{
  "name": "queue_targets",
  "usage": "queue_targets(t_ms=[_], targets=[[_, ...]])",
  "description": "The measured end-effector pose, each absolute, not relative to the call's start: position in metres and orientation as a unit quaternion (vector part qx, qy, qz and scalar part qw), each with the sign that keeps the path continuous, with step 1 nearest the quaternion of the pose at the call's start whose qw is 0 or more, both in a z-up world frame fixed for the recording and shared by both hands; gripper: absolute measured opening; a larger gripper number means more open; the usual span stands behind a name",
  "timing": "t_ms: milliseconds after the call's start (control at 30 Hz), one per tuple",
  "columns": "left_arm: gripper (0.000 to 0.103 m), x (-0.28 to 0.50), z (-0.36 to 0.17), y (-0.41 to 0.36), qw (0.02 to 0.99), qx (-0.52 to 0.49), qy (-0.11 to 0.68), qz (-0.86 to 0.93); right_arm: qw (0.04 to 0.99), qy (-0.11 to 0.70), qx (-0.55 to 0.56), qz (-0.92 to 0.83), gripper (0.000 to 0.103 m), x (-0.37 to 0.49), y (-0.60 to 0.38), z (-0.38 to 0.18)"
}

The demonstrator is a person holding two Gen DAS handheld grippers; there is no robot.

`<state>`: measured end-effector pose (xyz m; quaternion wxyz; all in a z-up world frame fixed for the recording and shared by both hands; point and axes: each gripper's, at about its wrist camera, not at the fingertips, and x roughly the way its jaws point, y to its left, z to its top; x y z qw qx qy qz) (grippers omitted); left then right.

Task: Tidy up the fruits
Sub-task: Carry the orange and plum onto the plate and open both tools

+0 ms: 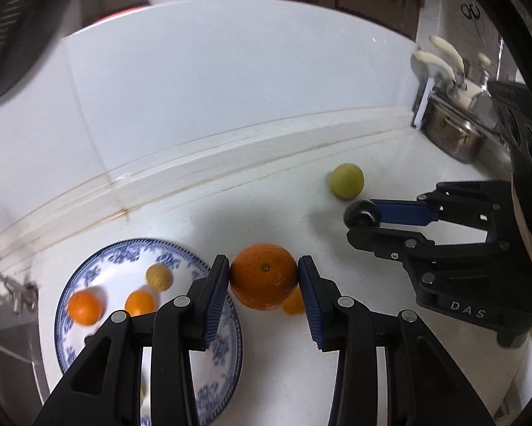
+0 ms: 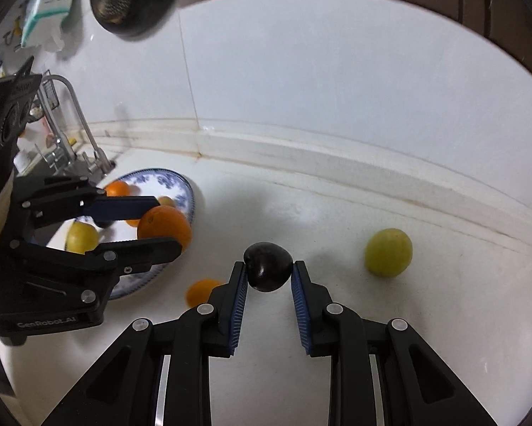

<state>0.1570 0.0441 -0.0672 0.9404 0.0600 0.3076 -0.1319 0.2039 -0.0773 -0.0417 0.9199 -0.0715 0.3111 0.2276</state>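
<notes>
Orange (image 1: 264, 277) sits clamped between left claw (image 1: 264, 275) pads.

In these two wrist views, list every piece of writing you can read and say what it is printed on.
"DAS": body of the right gripper, in the left wrist view.
"GenRobot.AI": body of the left gripper, in the right wrist view.
Print on the pale blue packet hanging on the wall: too blurred to read.
</notes>
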Motion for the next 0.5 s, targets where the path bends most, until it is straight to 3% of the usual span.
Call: queue_targets(t_ms=[500], targets=[[0.039,0.099,-0.042,0.086,0.959,0.041,0.265,-0.086,0.933,0.270,-0.062,0.229,0.027,0.157,-0.041,-0.014]])
